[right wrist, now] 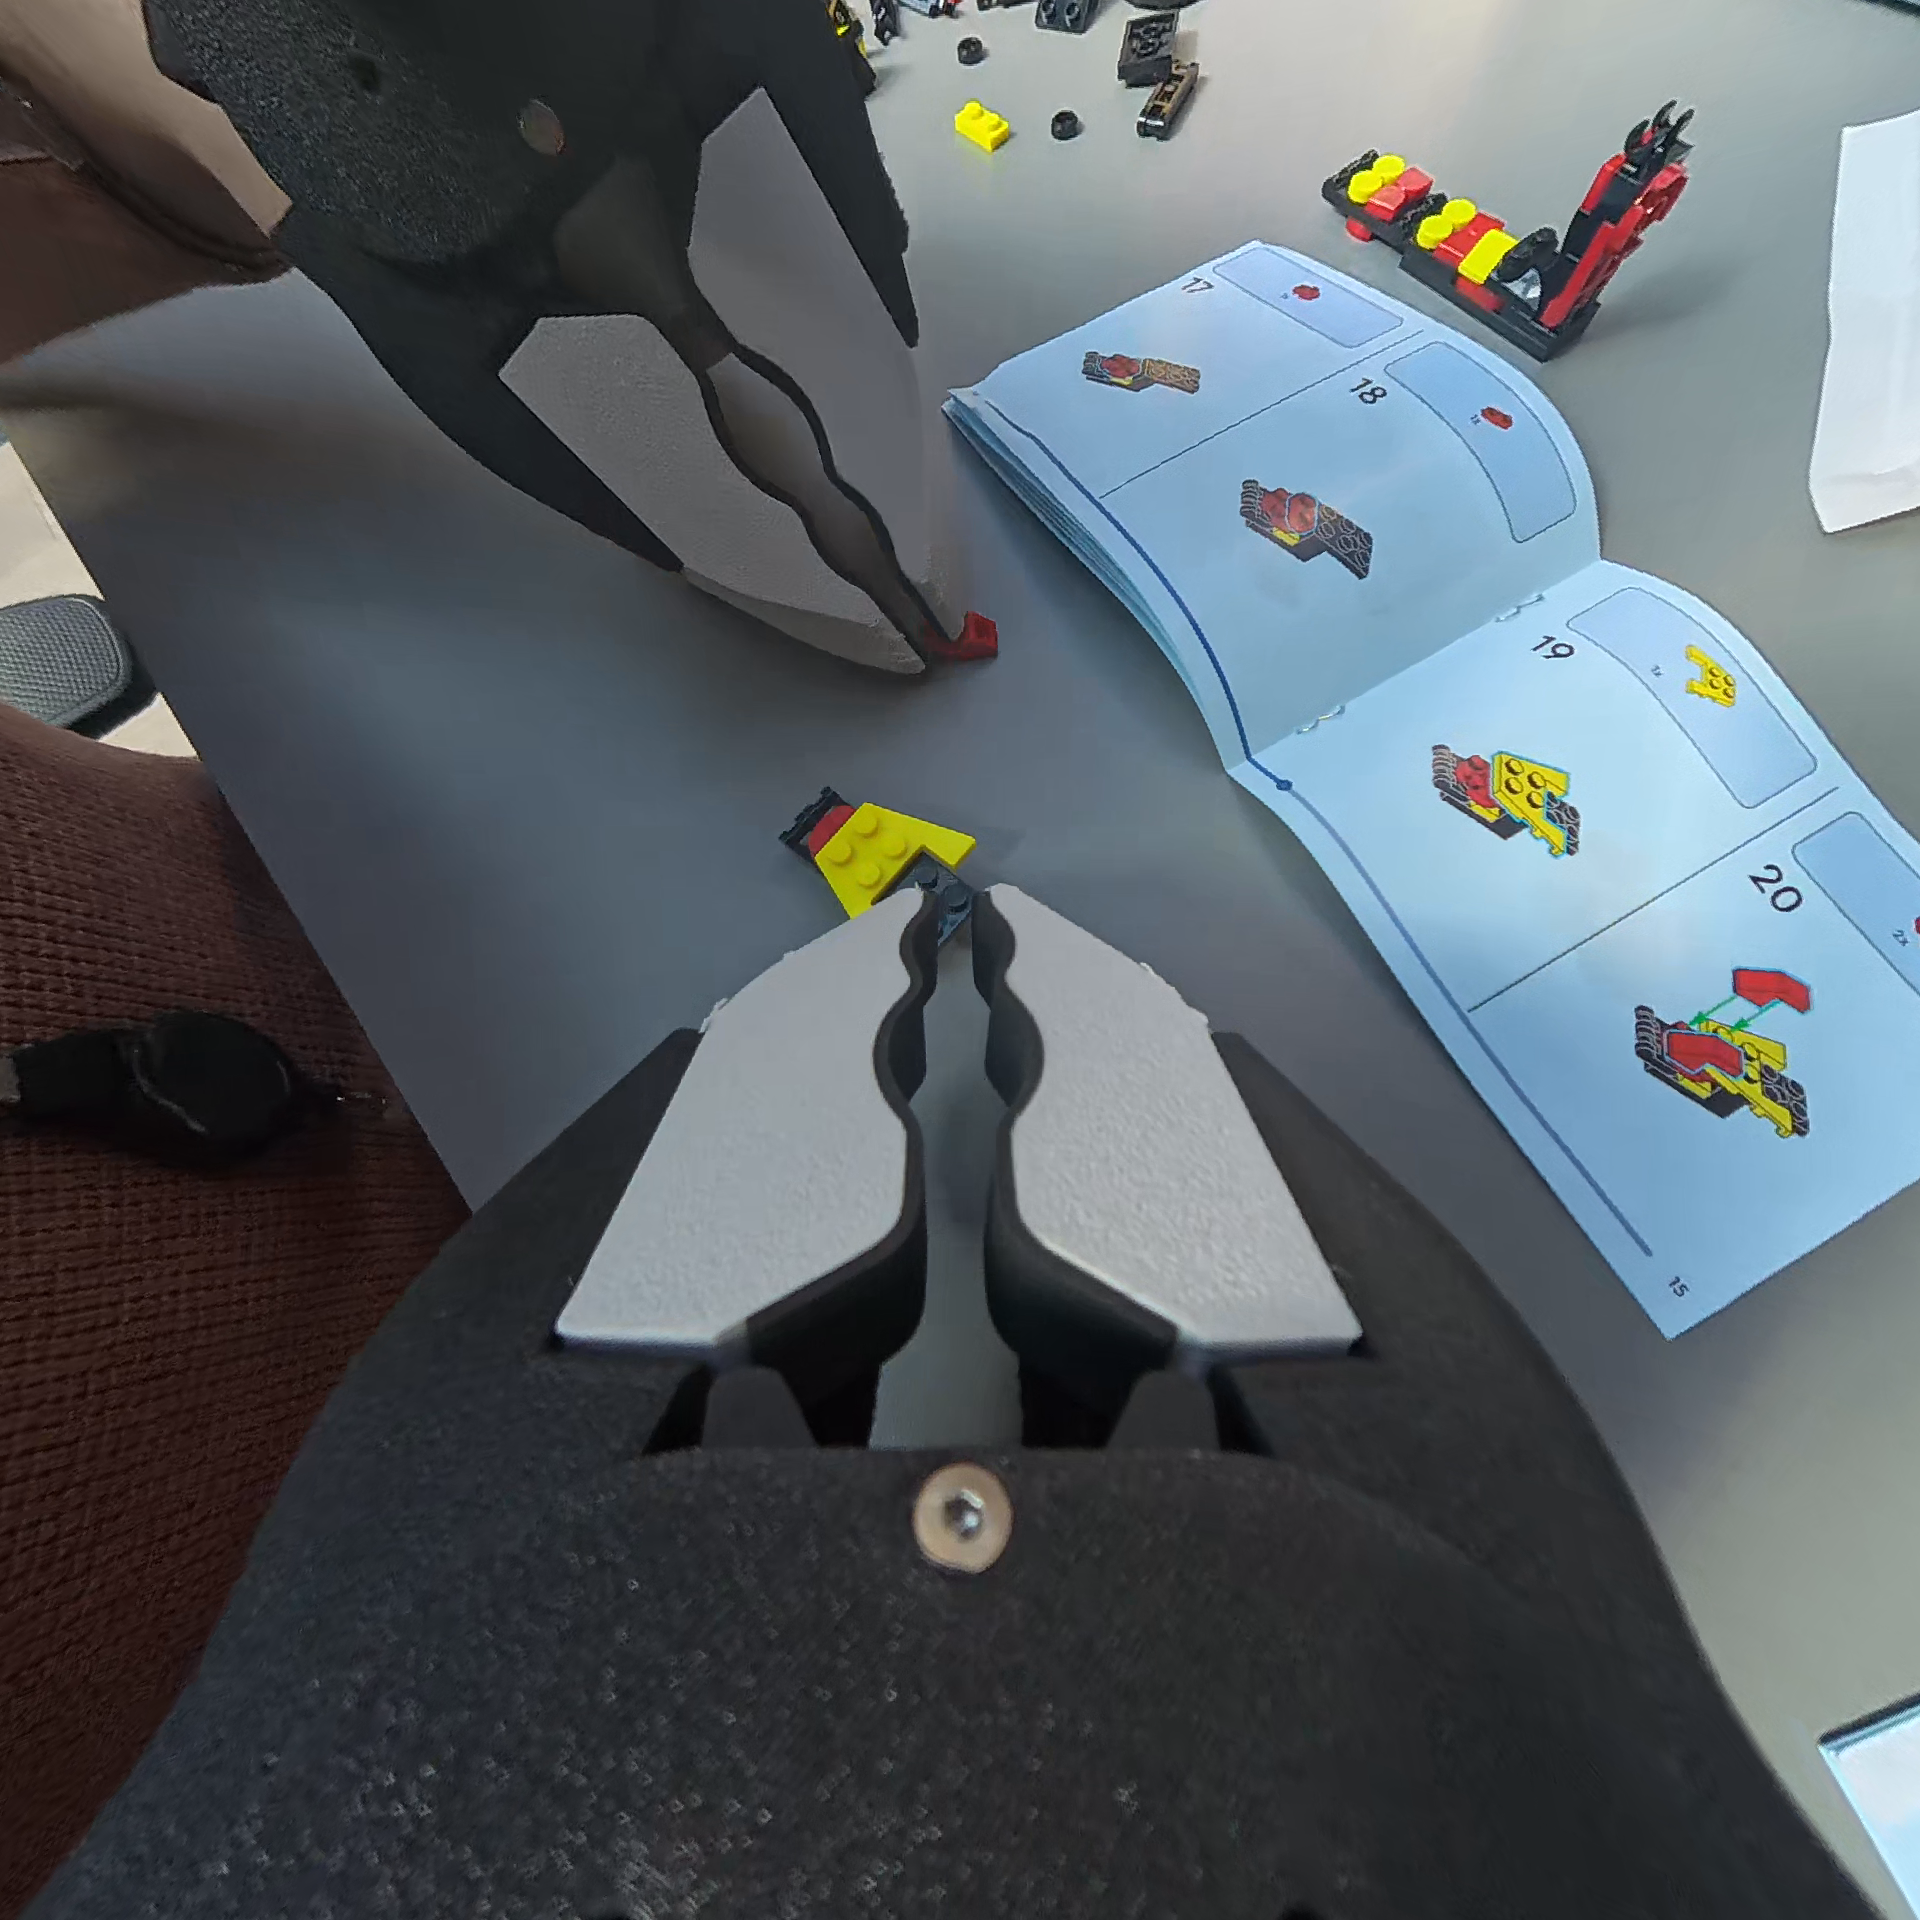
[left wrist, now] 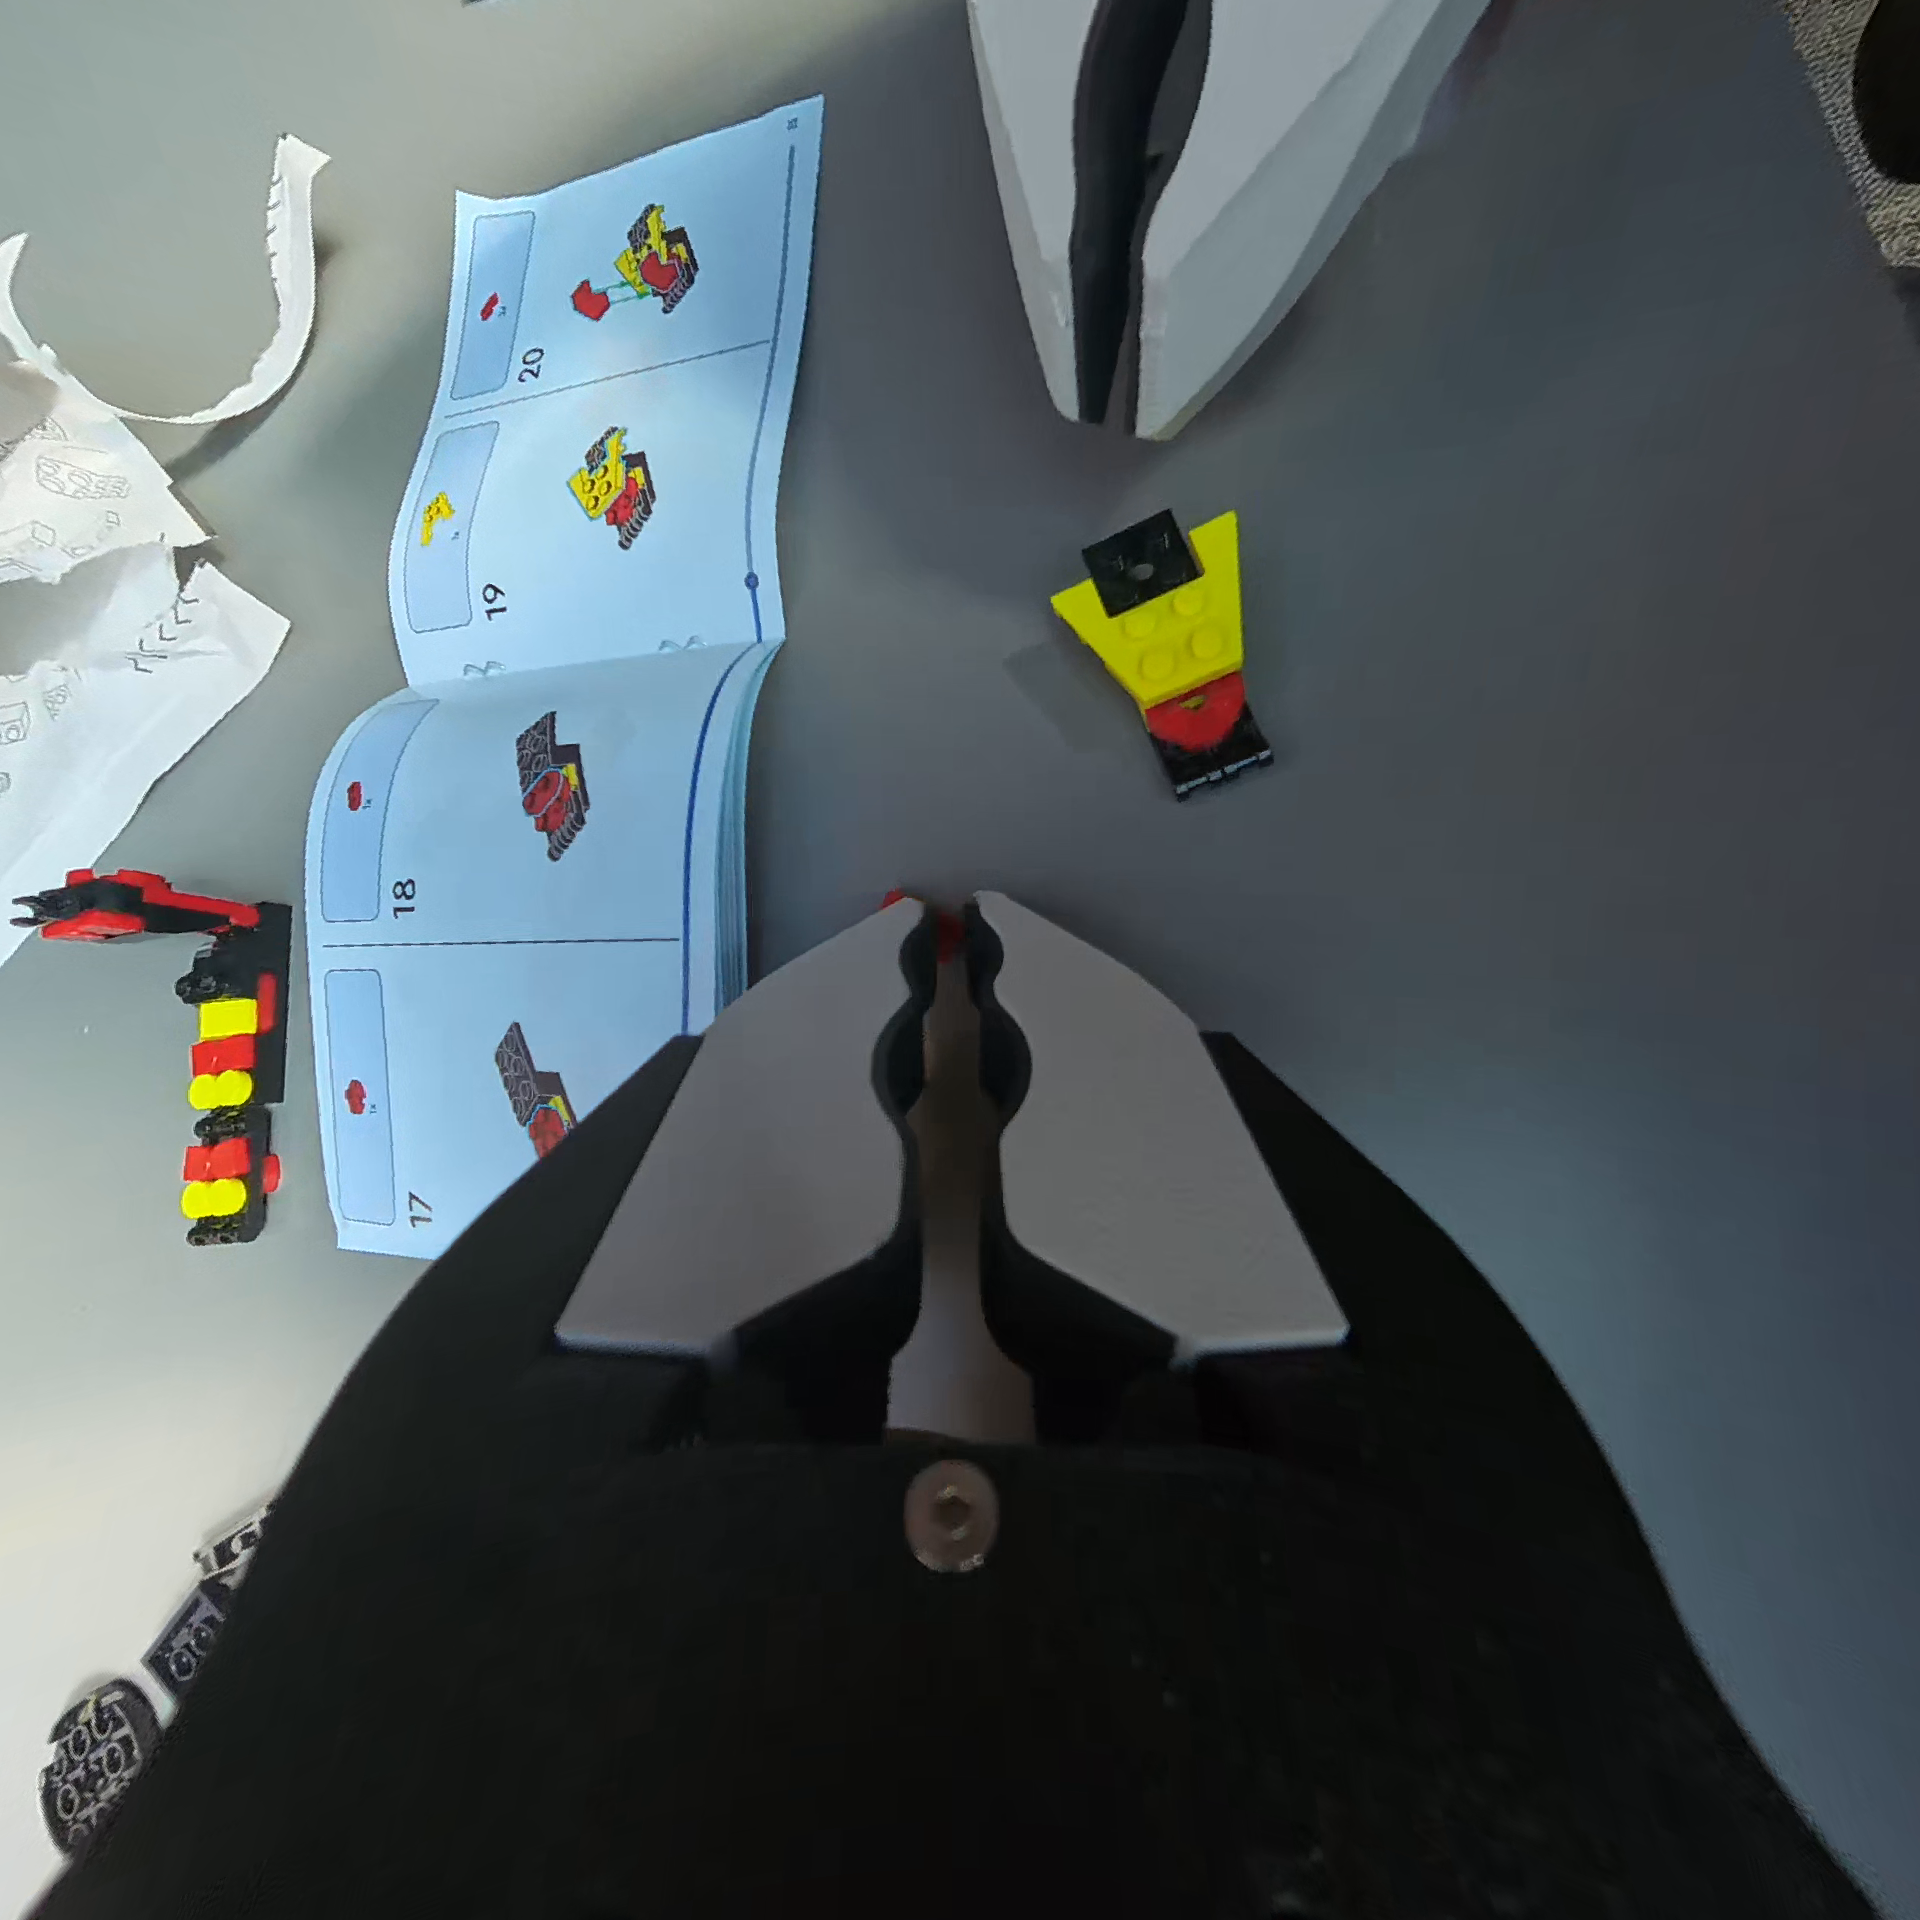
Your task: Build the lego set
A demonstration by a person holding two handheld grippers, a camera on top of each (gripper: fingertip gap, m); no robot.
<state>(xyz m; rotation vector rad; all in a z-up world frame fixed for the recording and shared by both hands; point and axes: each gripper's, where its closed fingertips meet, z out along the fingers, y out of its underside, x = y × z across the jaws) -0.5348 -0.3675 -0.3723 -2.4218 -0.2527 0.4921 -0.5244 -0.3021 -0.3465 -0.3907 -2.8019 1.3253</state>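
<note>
Over by the left edge of the tabletop [left wrist: 1455,935] you've parked the finished red, yellow and black strip build [left wrist: 223,1049], out of the way next to the torn paper bag [left wrist: 94,540]. The instruction booklet [left wrist: 582,665] lies open beside it, probably so you can check the step that adds a red slope. Your left gripper [left wrist: 948,920] points steeply down at the middle of the tabletop, tips touching the surface and pinched together on the small red piece [right wrist: 964,636], which looks like that part. Further right sits the yellow wedge sub-build [left wrist: 1169,649], flat on the table, well clear of the booklet. Your right gripper [right wrist: 948,914] comes in low and nearly level, its jaws nearly together around the black plate [right wrist: 948,902] at the sub-build's end; I can't tell if it's actually clamped, but bracing it for the red piece would make sense.
</note>
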